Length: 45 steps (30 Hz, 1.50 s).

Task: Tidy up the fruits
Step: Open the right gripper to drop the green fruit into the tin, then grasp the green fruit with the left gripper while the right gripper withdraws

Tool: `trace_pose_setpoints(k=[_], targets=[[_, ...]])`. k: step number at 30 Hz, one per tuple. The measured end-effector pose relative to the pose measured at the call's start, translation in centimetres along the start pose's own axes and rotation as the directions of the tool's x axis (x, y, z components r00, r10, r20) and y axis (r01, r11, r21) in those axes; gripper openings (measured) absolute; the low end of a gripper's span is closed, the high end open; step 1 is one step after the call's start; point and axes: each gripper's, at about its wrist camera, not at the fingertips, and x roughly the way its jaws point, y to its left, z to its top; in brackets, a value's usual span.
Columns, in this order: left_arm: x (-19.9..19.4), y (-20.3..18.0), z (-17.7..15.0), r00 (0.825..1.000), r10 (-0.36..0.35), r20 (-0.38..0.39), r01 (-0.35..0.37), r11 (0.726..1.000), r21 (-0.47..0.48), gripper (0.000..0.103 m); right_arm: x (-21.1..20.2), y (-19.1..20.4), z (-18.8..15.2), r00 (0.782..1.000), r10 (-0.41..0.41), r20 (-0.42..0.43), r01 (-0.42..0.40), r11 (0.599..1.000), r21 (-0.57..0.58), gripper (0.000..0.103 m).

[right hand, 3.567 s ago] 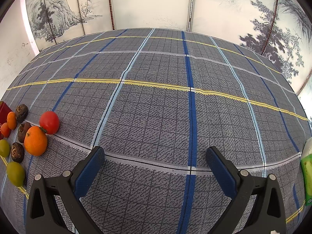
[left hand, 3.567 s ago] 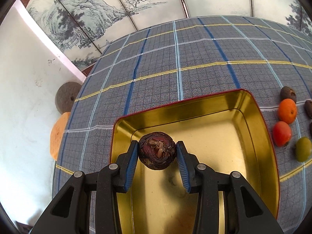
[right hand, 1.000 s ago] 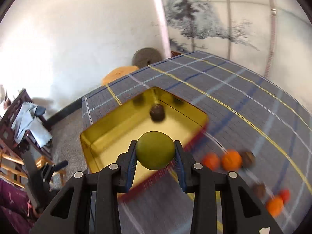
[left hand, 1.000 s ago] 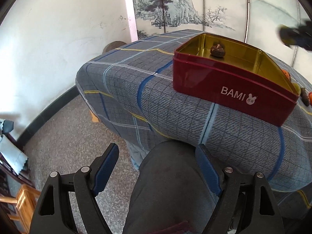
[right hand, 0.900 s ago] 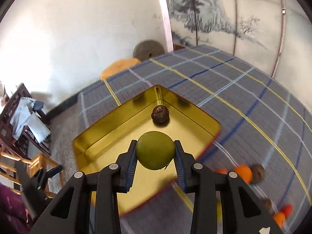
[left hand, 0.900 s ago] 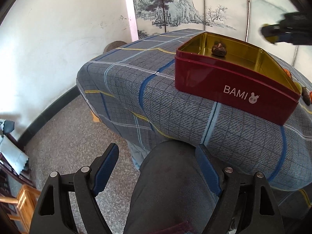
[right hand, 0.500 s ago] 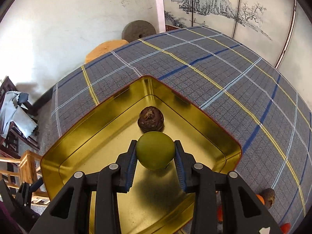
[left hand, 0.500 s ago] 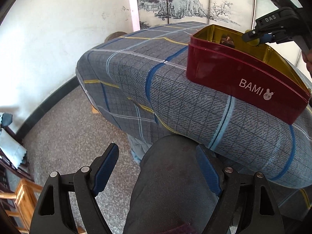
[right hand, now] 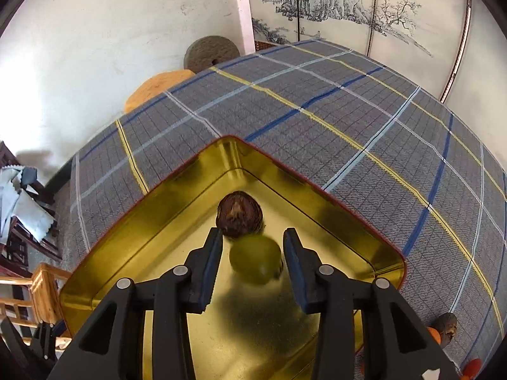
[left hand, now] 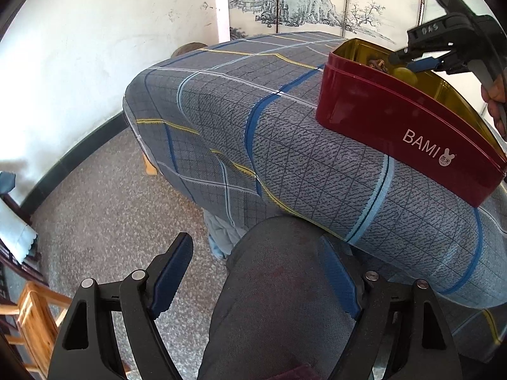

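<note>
Right gripper (right hand: 252,247) over the gold-lined tin (right hand: 374,240), jaws opening; green fruit (right hand: 256,259) sits between the pads with gaps both sides, blurred, so probably already loose and dropping onto the tin floor, just beside the dark brown fruit (right hand: 239,218) near the far corner. Left gripper (left hand: 256,277) hangs off the table edge, jaws spread wide and gripping nothing, a trouser leg (left hand: 285,300) below them; red BAMI tin wall (left hand: 412,126) on the plaid cloth (left hand: 285,145).
</note>
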Motion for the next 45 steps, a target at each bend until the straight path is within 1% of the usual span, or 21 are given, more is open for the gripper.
trace_pose_setpoints(k=[5,7,9,13,15,18,21,23,25,29,30,31,33,34,35,36,38,40,41,42,45], targets=[[0.0,-0.1,0.1,1.0,0.004,0.0,-0.004,1.0,0.003,0.081,-3.2,-0.2,0.0,0.992,0.045,0.118,-0.047,0.999,0.021,0.059],[0.0,-0.1,0.1,1.0,0.007,0.001,-0.007,1.0,0.004,0.081,-5.3,-0.4,-0.6,0.982,0.063,0.18,-0.07,0.997,0.032,0.071],[0.0,0.0,0.1,1.0,0.008,-0.002,-0.008,1.0,0.003,0.081,-7.0,-0.7,-1.6,0.97,0.087,0.225,-0.101,0.994,0.049,0.072],[0.0,-0.1,0.1,1.0,0.019,0.002,-0.019,1.0,0.007,0.081,-10.8,-2.0,-6.0,0.954,0.096,0.284,-0.121,0.99,0.07,0.076],[-0.1,-0.2,0.0,1.0,0.025,0.004,-0.025,1.0,0.01,0.081,-12.5,-3.0,-8.6,0.95,0.081,0.301,-0.107,0.992,0.071,0.082],[-0.3,-0.4,-0.1,0.999,0.035,0.008,-0.035,0.999,0.015,0.081,-14.9,-5.1,-13.4,0.952,-0.022,0.305,-0.003,0.997,0.081,0.092],[-0.5,-0.5,-0.2,0.999,0.045,0.02,-0.046,0.999,0.017,0.081,-16.6,-9.1,-18.4,0.953,-0.154,0.262,0.112,0.979,0.169,0.092],[-1.0,-0.5,-0.2,0.998,0.048,0.044,-0.048,0.999,0.011,0.081,-17.2,-11.9,-21.0,0.947,-0.231,0.225,0.175,0.954,0.245,0.092],[-1.8,-0.5,-0.3,0.995,0.059,0.079,-0.06,0.998,0.01,0.081,-18.1,-15.4,-23.9,0.934,-0.306,0.185,0.23,0.91,0.346,0.092],[-4.8,-2.4,-0.2,0.972,0.114,0.206,-0.137,0.985,0.104,0.081,-19.4,-19.9,-28.1,0.901,-0.42,0.113,0.333,0.833,0.441,0.092],[-6.3,-3.4,0.2,0.963,0.096,0.253,-0.137,0.979,0.149,0.081,-19.7,-20.7,-28.8,0.895,-0.435,0.102,0.348,0.822,0.451,0.092],[-7.3,-4.0,0.5,0.958,0.072,0.276,-0.122,0.978,0.169,0.081,-20.1,-21.9,-29.9,0.889,-0.448,0.092,0.359,0.808,0.468,0.092],[-10.5,-5.6,1.7,0.941,-0.031,0.337,-0.047,0.974,0.222,0.081,-20.4,-23.2,-31.0,0.886,-0.454,0.094,0.354,0.794,0.494,0.093],[-11.6,-6.4,2.3,0.933,-0.078,0.351,-0.011,0.97,0.243,0.081,-20.6,-24.1,-31.5,0.894,-0.437,0.095,0.327,0.783,0.529,0.094],[-12.9,-7.8,3.4,0.926,-0.154,0.345,0.054,0.958,0.282,0.084,-20.8,-24.6,-31.8,0.899,-0.426,0.104,0.305,0.777,0.551,0.094],[-13.5,-8.9,4.3,0.923,-0.199,0.328,0.094,0.947,0.308,0.086,-20.9,-25.2,-32.1,0.9,-0.419,0.116,0.285,0.77,0.57,0.094],[-14.1,-11.5,6.0,0.92,-0.278,0.276,0.173,0.92,0.351,0.087,-21.3,-25.8,-32.7,0.904,-0.405,0.139,0.247,0.76,0.601,0.096],[-13.6,-14.5,8.1,0.911,-0.383,0.152,0.297,0.867,0.401,0.087,-21.3,-26.0,-32.9,0.909,-0.391,0.148,0.225,0.756,0.615,0.096],[-12.9,-16.4,9.0,0.903,-0.426,0.058,0.364,0.831,0.421,0.087,-21.5,-26.2,-33.3,0.91,-0.383,0.156,0.213,0.757,0.618,0.097],[-12.3,-17.8,9.8,0.898,-0.44,0.003,0.399,0.816,0.419,0.087,-21.6,-26.2,-33.3,0.912,-0.377,0.162,0.203,0.757,0.621,0.098],[-10.4,-20.9,10.9,0.884,-0.462,-0.08,0.452,0.797,0.4,0.087,-21.7,-26.1,-33.3,0.913,-0.368,0.175,0.186,0.758,0.626,0.098]])
